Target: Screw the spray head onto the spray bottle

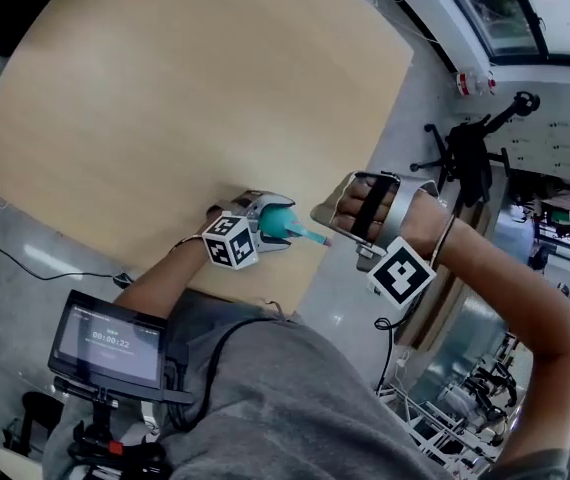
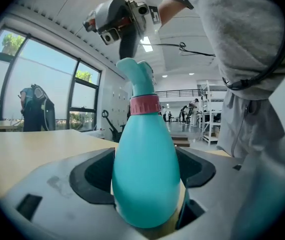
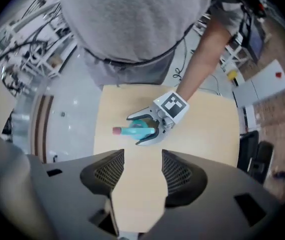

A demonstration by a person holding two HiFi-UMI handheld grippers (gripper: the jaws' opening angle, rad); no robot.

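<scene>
A teal spray bottle (image 1: 283,223) lies level just above the near corner of the wooden table (image 1: 185,98), with my left gripper (image 1: 268,228) shut on its body. In the left gripper view the bottle (image 2: 145,169) fills the space between the jaws, with a pink collar (image 2: 144,105) and the teal spray head (image 2: 135,71) on its neck. My right gripper (image 1: 323,215) hovers just right of the nozzle end, open and empty. Seen from the right gripper view, its jaws (image 3: 141,156) stand apart and look down on the held bottle (image 3: 135,129).
The table's near edge runs under both grippers, with grey floor (image 1: 355,318) beyond it. A tablet with a lit screen (image 1: 110,343) is mounted at my lower left. A black office chair (image 1: 470,153) stands off the table's right side.
</scene>
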